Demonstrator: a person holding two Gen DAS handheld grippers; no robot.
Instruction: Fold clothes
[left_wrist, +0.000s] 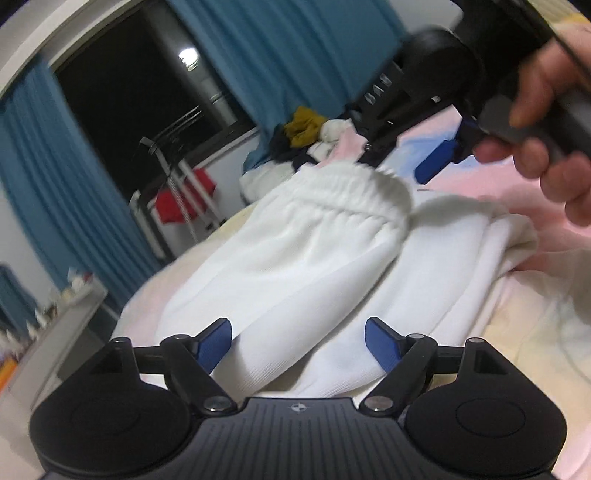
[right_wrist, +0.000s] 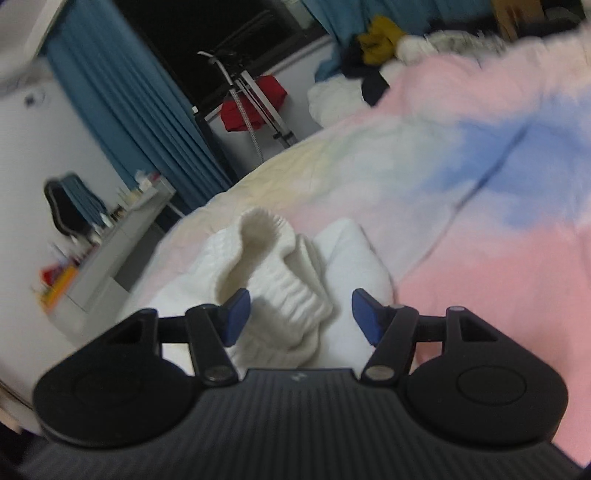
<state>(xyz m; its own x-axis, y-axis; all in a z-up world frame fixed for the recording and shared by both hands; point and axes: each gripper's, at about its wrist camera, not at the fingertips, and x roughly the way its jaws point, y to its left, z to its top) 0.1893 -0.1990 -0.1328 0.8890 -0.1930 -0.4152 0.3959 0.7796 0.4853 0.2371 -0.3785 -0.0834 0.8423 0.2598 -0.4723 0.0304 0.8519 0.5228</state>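
A white garment with a gathered elastic waistband (left_wrist: 295, 254) lies folded lengthwise on the bed, its waistband toward the far end. My left gripper (left_wrist: 298, 345) is open just above its near end, blue pads wide apart with cloth below them. In the right wrist view the same white garment (right_wrist: 284, 280) shows its ribbed elastic band bunched up. My right gripper (right_wrist: 300, 315) is open over that band. The right gripper (left_wrist: 441, 157) also appears at the upper right of the left wrist view, held by a hand (left_wrist: 554, 122), pads apart above the waistband.
A pastel pink, blue and yellow blanket (right_wrist: 480, 206) covers the bed. A pile of clothes (right_wrist: 376, 40) lies at the far end. Blue curtains (right_wrist: 122, 107), a dark window, a drying rack with a red cloth (right_wrist: 255, 103) and a cluttered grey desk (right_wrist: 122, 240) stand to the left.
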